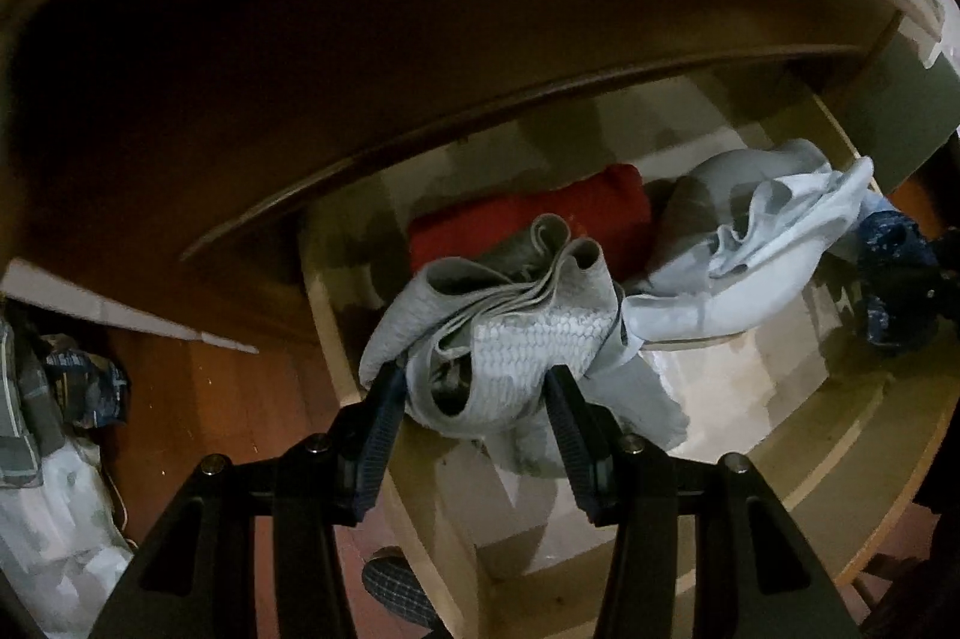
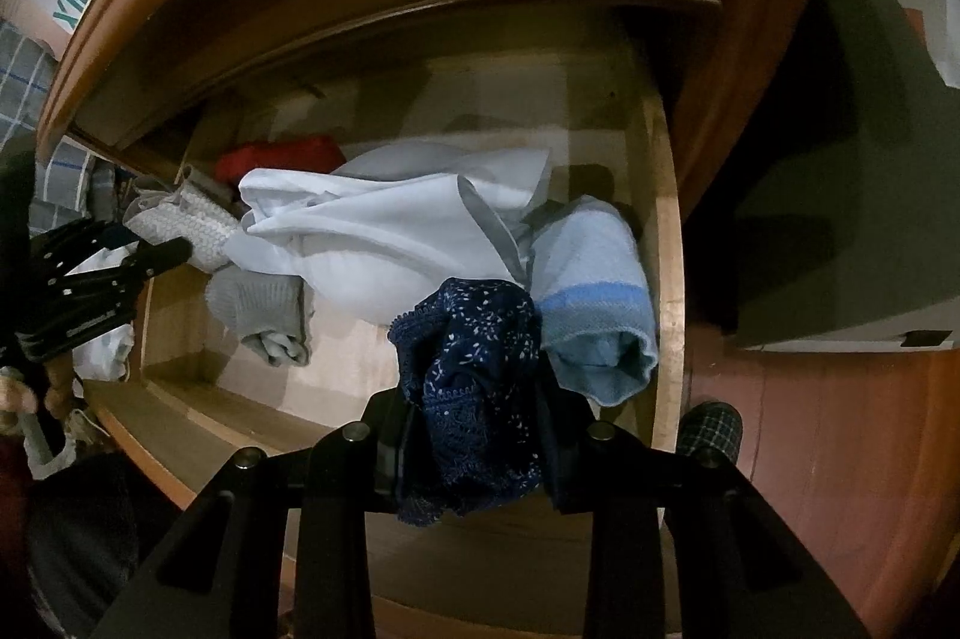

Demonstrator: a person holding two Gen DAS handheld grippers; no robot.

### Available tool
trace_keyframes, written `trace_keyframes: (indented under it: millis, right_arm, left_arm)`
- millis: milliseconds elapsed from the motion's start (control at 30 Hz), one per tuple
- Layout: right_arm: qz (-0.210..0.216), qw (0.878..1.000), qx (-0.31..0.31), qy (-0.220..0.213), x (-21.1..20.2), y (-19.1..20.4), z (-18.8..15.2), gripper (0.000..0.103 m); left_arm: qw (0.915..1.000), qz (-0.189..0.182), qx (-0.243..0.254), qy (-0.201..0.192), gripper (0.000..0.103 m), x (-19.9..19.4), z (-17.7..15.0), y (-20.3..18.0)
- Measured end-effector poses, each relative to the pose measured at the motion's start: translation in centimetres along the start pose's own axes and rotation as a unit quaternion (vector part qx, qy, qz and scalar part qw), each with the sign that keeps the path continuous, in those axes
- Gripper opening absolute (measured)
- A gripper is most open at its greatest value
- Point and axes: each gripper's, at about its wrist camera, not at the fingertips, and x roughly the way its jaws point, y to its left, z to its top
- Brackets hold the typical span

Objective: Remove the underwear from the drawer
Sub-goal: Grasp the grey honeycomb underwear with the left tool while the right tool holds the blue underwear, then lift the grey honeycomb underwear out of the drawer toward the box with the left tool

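The navy underwear (image 2: 474,399), a thin patterned fabric with small white flecks and a lace-like scalloped edge, hangs bunched between the jaws of the right gripper (image 2: 480,435), which are clamped together on it. It sits above the front right part of the drawer (image 2: 666,231), so judged from its position it is lifted but not yet carried clear.

The left gripper (image 1: 474,399) has its jaws partly apart on either side of a grey garment (image 1: 510,333) with a scale-like knit texture and folded ribbed edges. The pads appear to press the bundle, which stands raised over the drawer's left wall.

Remaining contents, as far as visible:
1. A white, smooth, crumpled cloth (image 2: 384,231) across the middle of the drawer.
2. A light blue knitted item (image 2: 600,303) with a darker blue band, rolled, against the right wall.
3. A red folded item (image 1: 534,213) at the back left corner.
4. A grey ribbed piece (image 2: 264,315) near the front left.

Assessment: 2 items are gripped; whether the remaining pieces count as underwear cannot be determined. The drawer is pale, bare wood inside; its surround is brown and glossy.
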Motion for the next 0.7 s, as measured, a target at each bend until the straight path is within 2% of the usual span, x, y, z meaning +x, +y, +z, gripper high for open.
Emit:
trace_keyframes:
  millis: [167, 367, 467, 567, 700]
  right_arm:
    - [0.000, 1.000, -0.003, 0.004, 0.1, 0.2, 0.0, 0.030]
    - [0.005, 1.000, -0.003, 0.004, 0.0, 0.3, 0.0, 0.030]
    - [0.007, 1.000, -0.002, 0.005, 0.0, 0.3, 0.0, 0.030]
    - [0.009, 1.000, -0.001, 0.004, 0.0, 0.3, 0.0, 0.030]
    - [0.011, 1.000, -0.001, 0.001, -0.2, 0.3, -0.1, 0.030]
  left_arm:
    - [0.9992, 0.012, 0.034, -0.014, 0.054, 0.2, 0.2, -1.0]
    - [0.9978, 0.007, 0.065, -0.009, 0.054, 0.7, 0.0, -2.3]
    - [0.9976, 0.004, 0.070, 0.002, 0.021, 0.7, 0.0, -2.3]
    - [0.9979, -0.018, 0.058, 0.021, 0.017, 0.6, -0.2, -2.3]
    - [0.9985, -0.044, 0.010, 0.031, 0.015, 0.7, -1.0, -1.5]
